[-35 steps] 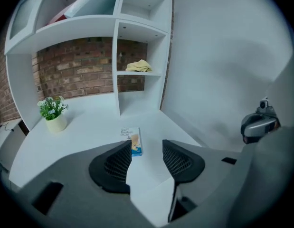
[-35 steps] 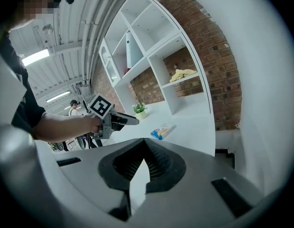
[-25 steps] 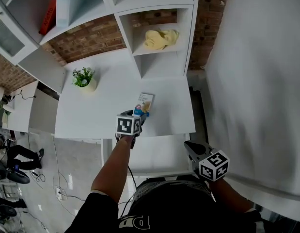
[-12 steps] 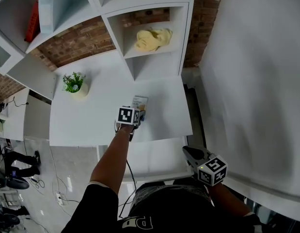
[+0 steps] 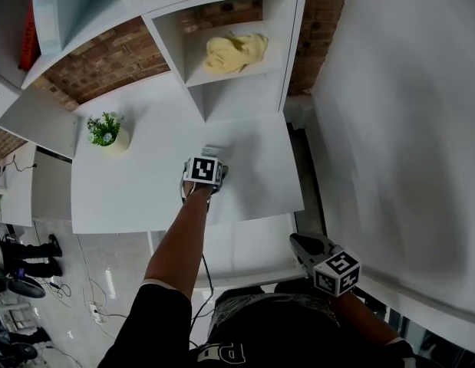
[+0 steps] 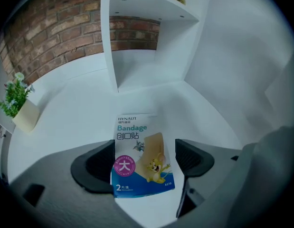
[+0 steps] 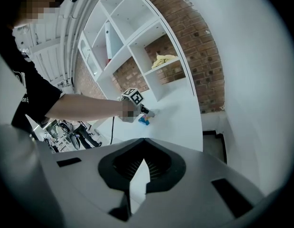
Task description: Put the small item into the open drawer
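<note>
Our left hand-held gripper (image 6: pixel 143 161) is spread wide, its jaws just opened, and between them the small flat blue-and-white packet (image 6: pixel 137 132) lies on the white worktop (image 6: pixel 80 113). We read "HYNAUT", "Bandage", a pink "大" and "A170". Our right hand-held gripper (image 7: pixel 143 167) is pressed together on nothing.

White desk (image 5: pixel 145 198), bandage packet (image 6: pixel 139 156) (lying flat), potted plant (image 5: pixel 107 131)

Head view: bandage pkt (image 5: pixel 214 150) mostly hidden behind left gripper (image 5: pixel 209 163).
</note>
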Demonstrator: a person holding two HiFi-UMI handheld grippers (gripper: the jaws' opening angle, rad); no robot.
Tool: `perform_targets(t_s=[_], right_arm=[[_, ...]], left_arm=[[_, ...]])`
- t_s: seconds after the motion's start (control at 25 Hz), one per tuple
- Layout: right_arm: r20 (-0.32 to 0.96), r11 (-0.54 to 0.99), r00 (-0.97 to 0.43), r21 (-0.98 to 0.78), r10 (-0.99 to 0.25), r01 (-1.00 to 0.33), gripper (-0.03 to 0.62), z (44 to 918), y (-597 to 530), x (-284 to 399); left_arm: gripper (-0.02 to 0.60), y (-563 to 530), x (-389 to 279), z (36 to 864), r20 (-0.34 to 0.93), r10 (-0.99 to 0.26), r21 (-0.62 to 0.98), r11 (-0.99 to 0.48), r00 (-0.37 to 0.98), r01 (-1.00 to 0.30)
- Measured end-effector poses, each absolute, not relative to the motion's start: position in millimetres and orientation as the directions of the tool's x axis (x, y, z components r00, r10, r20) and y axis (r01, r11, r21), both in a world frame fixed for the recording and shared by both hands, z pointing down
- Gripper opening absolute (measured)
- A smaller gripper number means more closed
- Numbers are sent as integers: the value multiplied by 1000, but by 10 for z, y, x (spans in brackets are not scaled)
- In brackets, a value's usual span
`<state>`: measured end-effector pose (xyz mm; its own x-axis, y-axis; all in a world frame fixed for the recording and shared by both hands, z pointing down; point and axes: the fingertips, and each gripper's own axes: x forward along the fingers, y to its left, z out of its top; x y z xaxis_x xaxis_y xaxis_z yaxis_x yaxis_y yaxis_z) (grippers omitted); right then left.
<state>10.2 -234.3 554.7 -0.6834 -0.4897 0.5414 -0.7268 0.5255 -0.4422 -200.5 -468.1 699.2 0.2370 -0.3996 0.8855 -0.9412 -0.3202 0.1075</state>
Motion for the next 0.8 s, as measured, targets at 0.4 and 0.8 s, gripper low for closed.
perform_targets(t_s=[0.4,0.8], right_arm=[[551,517,-676,-441,-489,-734,5,5587,-2384,186],[559,497,-664,-444,-497,-746,5,5646,-2392,272]], left_arm=[[388,-4745,-2101,7093,899,-380,114,-279,219,-953],[405,-4763,-2062,7226,907,-336,162,-278,254,-947]])
